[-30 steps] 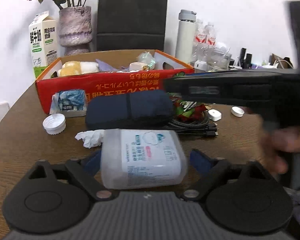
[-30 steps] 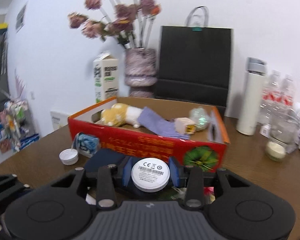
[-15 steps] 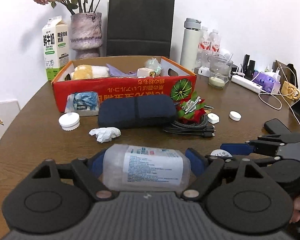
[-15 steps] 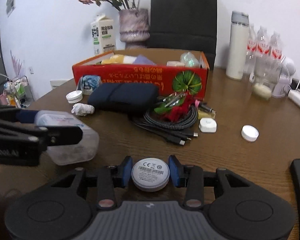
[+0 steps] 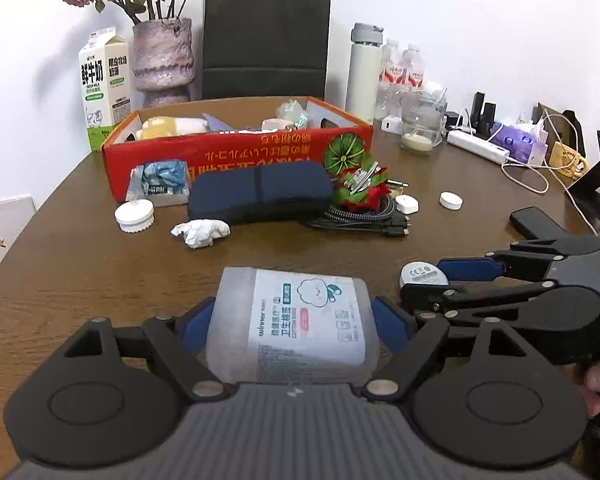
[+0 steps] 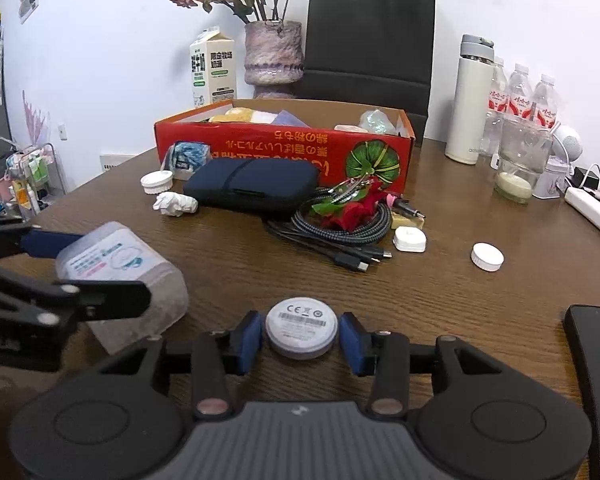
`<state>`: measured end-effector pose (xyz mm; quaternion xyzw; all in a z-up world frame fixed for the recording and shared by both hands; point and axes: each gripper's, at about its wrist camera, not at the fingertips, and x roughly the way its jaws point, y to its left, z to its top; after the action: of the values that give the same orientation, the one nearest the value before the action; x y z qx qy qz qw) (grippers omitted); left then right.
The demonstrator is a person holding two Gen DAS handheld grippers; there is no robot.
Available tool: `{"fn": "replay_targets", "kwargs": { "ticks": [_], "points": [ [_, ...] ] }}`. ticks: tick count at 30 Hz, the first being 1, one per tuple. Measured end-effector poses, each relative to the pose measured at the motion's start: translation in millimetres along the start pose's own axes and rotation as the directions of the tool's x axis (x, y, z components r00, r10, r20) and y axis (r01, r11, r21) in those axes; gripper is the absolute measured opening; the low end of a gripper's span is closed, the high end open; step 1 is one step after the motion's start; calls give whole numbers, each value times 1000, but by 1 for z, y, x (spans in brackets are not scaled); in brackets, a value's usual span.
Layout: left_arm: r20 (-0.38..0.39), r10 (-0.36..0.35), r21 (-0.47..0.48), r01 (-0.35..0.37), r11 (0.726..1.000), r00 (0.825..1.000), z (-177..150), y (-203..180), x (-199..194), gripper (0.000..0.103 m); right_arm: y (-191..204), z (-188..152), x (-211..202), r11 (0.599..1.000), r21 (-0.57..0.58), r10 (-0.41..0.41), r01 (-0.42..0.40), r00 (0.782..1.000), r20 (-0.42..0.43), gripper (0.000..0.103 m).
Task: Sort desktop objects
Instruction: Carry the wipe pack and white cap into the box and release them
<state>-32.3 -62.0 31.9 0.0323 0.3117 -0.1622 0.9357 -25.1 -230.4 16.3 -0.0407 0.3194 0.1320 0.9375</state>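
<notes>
Frosted plastic tub (image 5: 296, 328), white label, sideways in left gripper (image 5: 292, 322).

Frosted cotton-swab box (image 5: 296, 324) on its side, labelled, near table (image 5: 80, 264) front edge; white round disc (image 6: 301, 331) label-up beside it.

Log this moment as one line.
left gripper: shut on cotton swab tub | right gripper: shut on white disc | both near table

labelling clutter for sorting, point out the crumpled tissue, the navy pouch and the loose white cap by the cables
crumpled tissue (image 5: 201, 232), left wrist view, middle of the wad
navy pouch (image 6: 252, 184), right wrist view, top face
loose white cap (image 6: 487, 256), right wrist view, flat top
</notes>
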Motion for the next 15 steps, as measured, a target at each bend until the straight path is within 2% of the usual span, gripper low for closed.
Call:
{"fn": "replay_targets", "kwargs": {
  "ticks": [4,6,9,12,15],
  "points": [
    [-35,-2,-11,2,1000,999,0,0,12,84,2,1,0,1000,2,3,-3,1000,0,38],
    [-9,-21,-13,21,1000,1000,-1,0,7,83,1,4,-6,1000,10,2,-2,1000,31,38],
    [70,-36,-23,38,999,997,6,0,-5,83,-4,18,-19,1000,28,-4,1,995,98,38],
    [135,-13,-35,18,999,991,32,8,-11,83,-14,48,-29,999,36,-19,12,983,182,38],
    [193,15,-53,-5,999,981,78,20,-9,84,-25,92,-31,998,40,-47,38,965,259,38]
  ]
}}
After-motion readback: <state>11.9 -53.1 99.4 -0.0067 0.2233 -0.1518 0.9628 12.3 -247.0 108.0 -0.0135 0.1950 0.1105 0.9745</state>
